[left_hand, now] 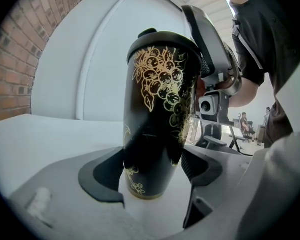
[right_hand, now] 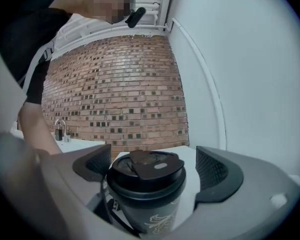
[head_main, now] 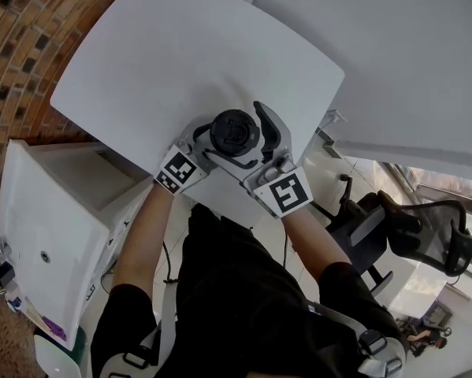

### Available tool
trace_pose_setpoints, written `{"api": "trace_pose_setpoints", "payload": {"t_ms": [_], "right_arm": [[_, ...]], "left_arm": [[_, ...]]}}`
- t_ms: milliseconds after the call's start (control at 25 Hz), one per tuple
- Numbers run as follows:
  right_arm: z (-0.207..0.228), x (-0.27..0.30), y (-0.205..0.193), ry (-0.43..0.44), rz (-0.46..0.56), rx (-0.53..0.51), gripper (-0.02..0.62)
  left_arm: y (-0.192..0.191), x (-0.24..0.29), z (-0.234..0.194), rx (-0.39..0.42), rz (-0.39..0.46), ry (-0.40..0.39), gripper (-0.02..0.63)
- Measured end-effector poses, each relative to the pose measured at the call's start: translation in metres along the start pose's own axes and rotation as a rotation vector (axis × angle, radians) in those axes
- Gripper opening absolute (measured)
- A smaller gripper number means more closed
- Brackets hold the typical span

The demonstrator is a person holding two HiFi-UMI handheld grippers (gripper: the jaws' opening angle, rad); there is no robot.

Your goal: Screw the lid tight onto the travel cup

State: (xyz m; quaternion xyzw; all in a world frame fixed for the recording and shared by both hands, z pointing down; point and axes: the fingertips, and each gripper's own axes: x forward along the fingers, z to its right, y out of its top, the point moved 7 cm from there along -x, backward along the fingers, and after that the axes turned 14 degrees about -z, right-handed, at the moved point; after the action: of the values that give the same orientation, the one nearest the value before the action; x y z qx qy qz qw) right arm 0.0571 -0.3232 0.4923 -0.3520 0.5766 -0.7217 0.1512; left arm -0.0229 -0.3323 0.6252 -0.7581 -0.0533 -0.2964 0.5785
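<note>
Careful: your left hand-held gripper (left_hand: pixel 154 168) clamped low on cup (left_hand: pixel 157 99), upright between its jaws. Right hand-held gripper (right_hand: pixel 152 166) jaws apart around lid (right_hand: pixel 144 185), not gripping. Close off-centre, twist hard: lid may cross-thread, cup slip.

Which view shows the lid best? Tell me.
The right gripper view: the lid is close, its top and flip tab plain. The head view shows its top from above; the left gripper view only its rim atop the travel cup.

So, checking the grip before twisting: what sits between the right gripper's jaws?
The travel cup's lid, clear of one pad, in the right gripper view.
</note>
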Motion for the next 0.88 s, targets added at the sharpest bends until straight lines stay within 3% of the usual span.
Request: {"api": "trace_pose_setpoints", "payload": {"t_ms": [160, 240, 440, 600, 800, 880], "right_arm": [[0.007, -0.017, 0.001, -0.006, -0.026, -0.041, 0.512], [0.010, -0.025, -0.001, -0.014, -0.010, -0.013, 0.512], [0.019, -0.046, -0.013, -0.025, 0.003, -0.023, 0.511], [0.015, -0.062, -0.009, 0.009, 0.016, -0.025, 0.504], [0.001, -0.092, 0.009, 0.070, 0.026, -0.068, 0.436], [-0.007, -0.106, 0.017, 0.097, 0.032, -0.083, 0.378]], "left_arm": [[-0.002, -0.003, 0.003, -0.038, 0.012, 0.054, 0.367], [-0.006, -0.007, 0.004, -0.062, 0.017, 0.069, 0.367], [-0.018, -0.030, 0.010, -0.096, -0.030, 0.116, 0.366], [-0.009, -0.053, 0.027, -0.111, -0.008, 0.175, 0.362], [0.019, -0.082, 0.063, -0.108, 0.029, 0.249, 0.357], [0.028, -0.094, 0.080, -0.138, 0.066, 0.274, 0.309]]}}
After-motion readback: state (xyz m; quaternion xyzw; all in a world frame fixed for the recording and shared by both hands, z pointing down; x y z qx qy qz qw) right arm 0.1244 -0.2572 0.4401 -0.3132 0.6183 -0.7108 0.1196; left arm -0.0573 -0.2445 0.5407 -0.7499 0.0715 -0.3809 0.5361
